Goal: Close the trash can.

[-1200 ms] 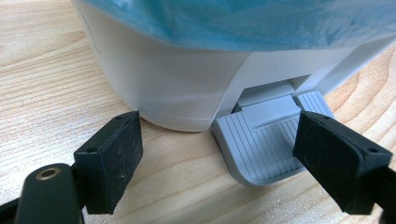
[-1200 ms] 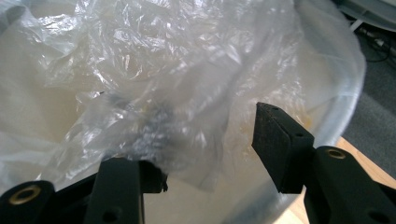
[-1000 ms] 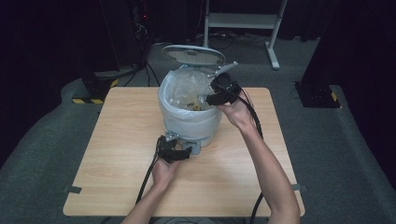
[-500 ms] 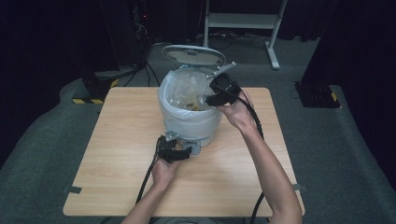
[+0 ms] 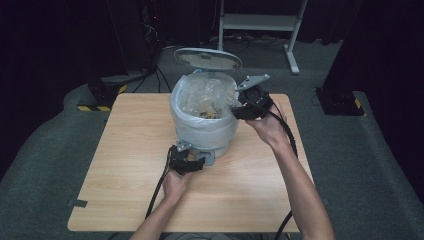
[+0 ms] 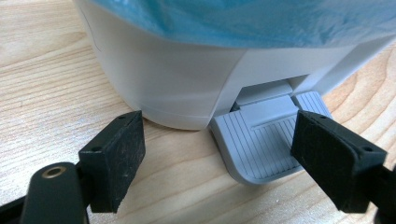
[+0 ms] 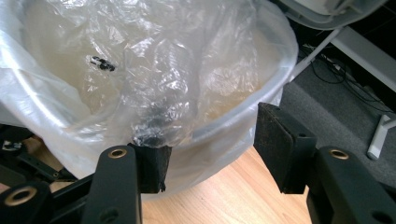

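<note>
High view: white pedal bin [image 5: 205, 132] sits mid-table [image 5: 125, 165], lid [image 5: 207, 58] up, clear liner bag [image 5: 205, 97] folded over its rim. Left gripper [image 5: 186, 162] is at the bin's base on the person's side; left gripper view shows its jaws spread wide, one each side of the grey foot pedal [image 6: 261, 140], clamping nothing. Right gripper [image 7: 210, 140] is at the bin's right rim, jaws apart, one jaw under the bag's overhang against the bin wall, the other clear of the bin.

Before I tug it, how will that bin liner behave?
The liner looks thin, crinkled plastic: probably floppy, light and slippery. It may stretch or tear where it drapes over the bin's rim. The right gripper has its jaws open astride that rim.
</note>
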Motion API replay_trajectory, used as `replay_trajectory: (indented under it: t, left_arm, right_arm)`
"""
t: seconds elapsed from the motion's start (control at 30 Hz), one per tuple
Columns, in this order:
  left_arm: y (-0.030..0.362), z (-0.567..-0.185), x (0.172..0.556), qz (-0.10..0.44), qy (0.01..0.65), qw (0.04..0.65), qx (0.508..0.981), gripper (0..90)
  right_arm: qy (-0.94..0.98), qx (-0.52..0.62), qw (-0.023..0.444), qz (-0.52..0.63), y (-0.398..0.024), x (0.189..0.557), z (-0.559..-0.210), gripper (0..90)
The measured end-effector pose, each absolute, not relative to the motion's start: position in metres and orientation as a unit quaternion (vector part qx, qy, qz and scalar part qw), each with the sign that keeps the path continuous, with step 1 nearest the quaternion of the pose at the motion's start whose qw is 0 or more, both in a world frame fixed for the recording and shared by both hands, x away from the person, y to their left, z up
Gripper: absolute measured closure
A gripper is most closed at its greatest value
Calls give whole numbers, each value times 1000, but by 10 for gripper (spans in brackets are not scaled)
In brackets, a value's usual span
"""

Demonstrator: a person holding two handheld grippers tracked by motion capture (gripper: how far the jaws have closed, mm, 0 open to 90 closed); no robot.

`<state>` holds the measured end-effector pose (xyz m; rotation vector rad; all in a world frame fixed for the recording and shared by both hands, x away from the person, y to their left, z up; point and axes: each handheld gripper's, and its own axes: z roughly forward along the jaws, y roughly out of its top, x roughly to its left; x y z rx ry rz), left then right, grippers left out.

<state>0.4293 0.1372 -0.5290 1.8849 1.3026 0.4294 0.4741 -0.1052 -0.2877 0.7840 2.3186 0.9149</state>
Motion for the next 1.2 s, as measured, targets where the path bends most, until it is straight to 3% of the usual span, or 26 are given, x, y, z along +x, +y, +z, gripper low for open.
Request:
replay_trajectory:
  t: [0.6,0.8,0.97,1.2]
  left_arm:
    - [137,-529,429,170,514,395,743,176]
    - [137,-529,429,170,514,394,743,176]
    - [137,-529,429,169,513,394,743,176]
    - [137,-529,429,171,514,395,742,176]
  right_arm:
    - [889,308,207,267,-124,474,-300,464]
    - [844,308,211,385,-139,467,-285,597]
    - [826,285,209,439,-126,470,-269,734]
    - [822,287,212,444,-82,502,-278,792]
